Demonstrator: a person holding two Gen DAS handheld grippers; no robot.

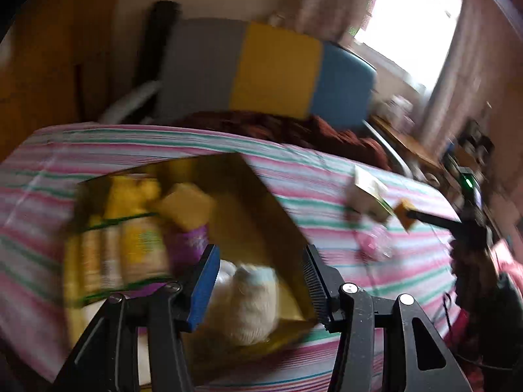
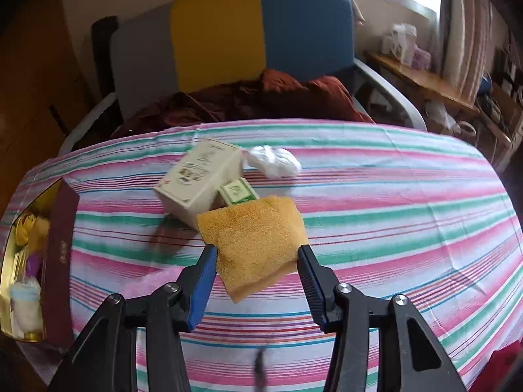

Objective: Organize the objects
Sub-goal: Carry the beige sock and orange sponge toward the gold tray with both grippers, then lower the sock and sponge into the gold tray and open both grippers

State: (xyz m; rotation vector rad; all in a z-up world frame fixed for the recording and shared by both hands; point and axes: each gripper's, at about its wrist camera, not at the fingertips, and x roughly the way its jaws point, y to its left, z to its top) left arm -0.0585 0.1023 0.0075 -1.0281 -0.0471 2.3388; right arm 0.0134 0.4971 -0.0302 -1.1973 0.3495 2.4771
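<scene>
Left wrist view: the left gripper hangs with its jaws spread wide and nothing clamped between them, above a gold-lined box that lies on the striped cloth. Seen through the gap is a white fluffy thing in the box's near end. Farther in lie a yellow sponge block, a purple item and yellow packets; motion blur smears all of these, so their labels cannot be read. At the right, the right gripper reaches in holding a small orange piece, next to a pale carton. Its far arm is cut off by the frame edge.

Right wrist view: the right gripper is closed about halfway on an orange sponge, which is pinched at both sides and held above the cloth. Behind the sponge stand a cream carton and a small green-printed box, the latter partly hidden. A crumpled white wrapper lies just beyond. The box shows at the left edge, mostly cut off.
</scene>
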